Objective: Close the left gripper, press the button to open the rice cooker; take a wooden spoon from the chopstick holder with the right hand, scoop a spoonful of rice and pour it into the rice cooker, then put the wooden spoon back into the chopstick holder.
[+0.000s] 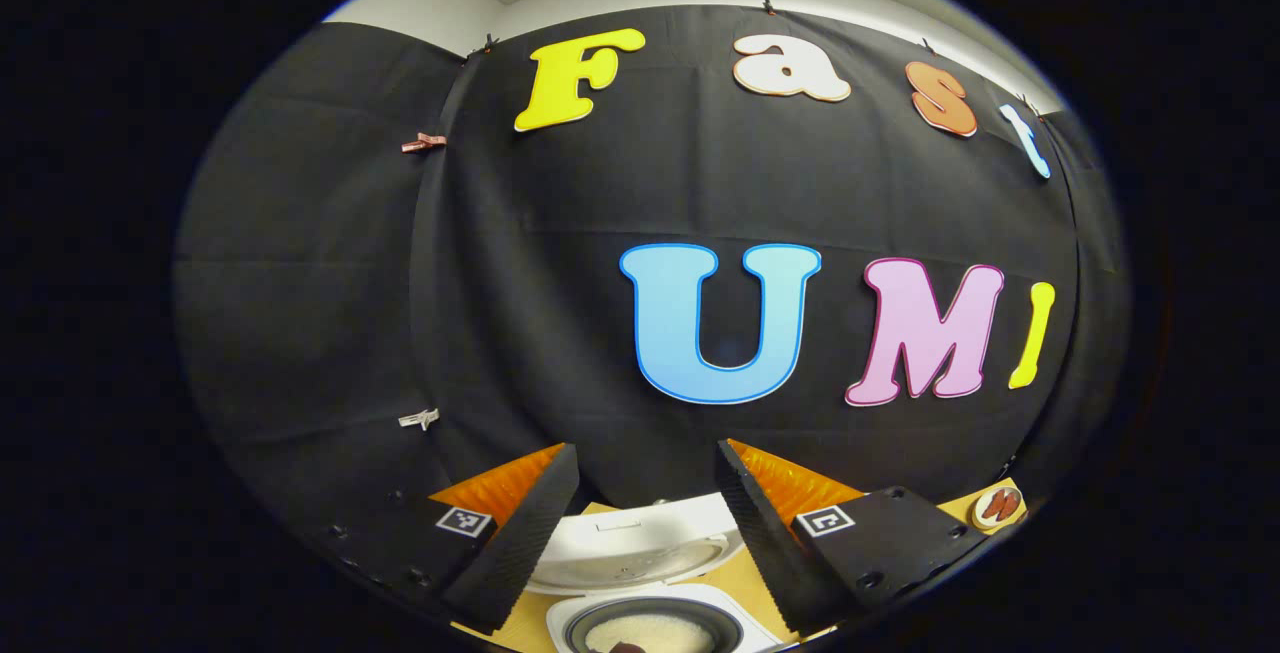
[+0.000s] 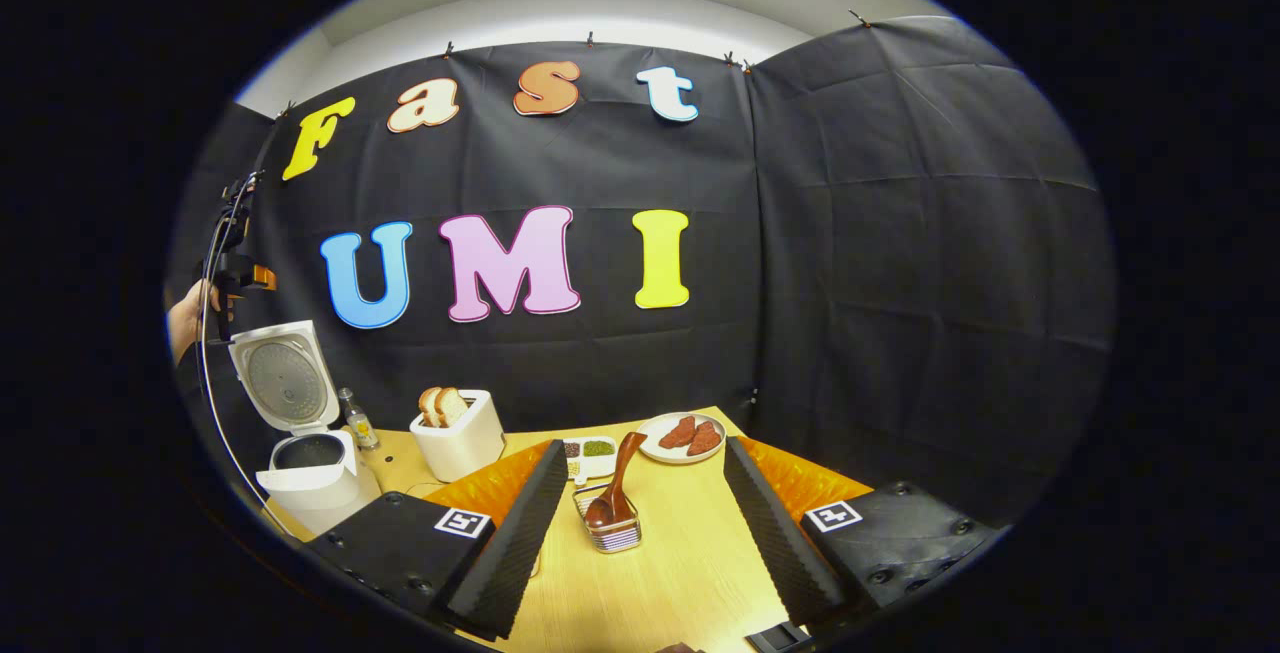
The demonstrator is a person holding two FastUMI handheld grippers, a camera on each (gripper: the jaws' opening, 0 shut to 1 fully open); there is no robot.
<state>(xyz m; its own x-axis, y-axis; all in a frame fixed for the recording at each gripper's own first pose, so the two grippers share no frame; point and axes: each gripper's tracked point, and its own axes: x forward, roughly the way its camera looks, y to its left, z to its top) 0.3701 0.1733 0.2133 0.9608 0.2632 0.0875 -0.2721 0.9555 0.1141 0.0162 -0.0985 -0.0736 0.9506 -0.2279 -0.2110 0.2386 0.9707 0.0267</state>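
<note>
Standing lid-up, the white plastic rice cooker [image 2: 305,433] is opened; both grippers' fingers are spread. The brown wooden spoon [image 2: 615,483] could be knocked from the wire chopstick holder [image 2: 612,531] by an off-centre grasp.

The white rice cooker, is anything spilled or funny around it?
Nothing stands out. The white rice cooker sits upright on the wooden table with its lid up, and the brown wooden spoon rests in its wire holder.

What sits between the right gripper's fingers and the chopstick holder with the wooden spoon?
Bare table, in the right gripper view: the open right gripper frames the chopstick holder and wooden spoon.
</note>
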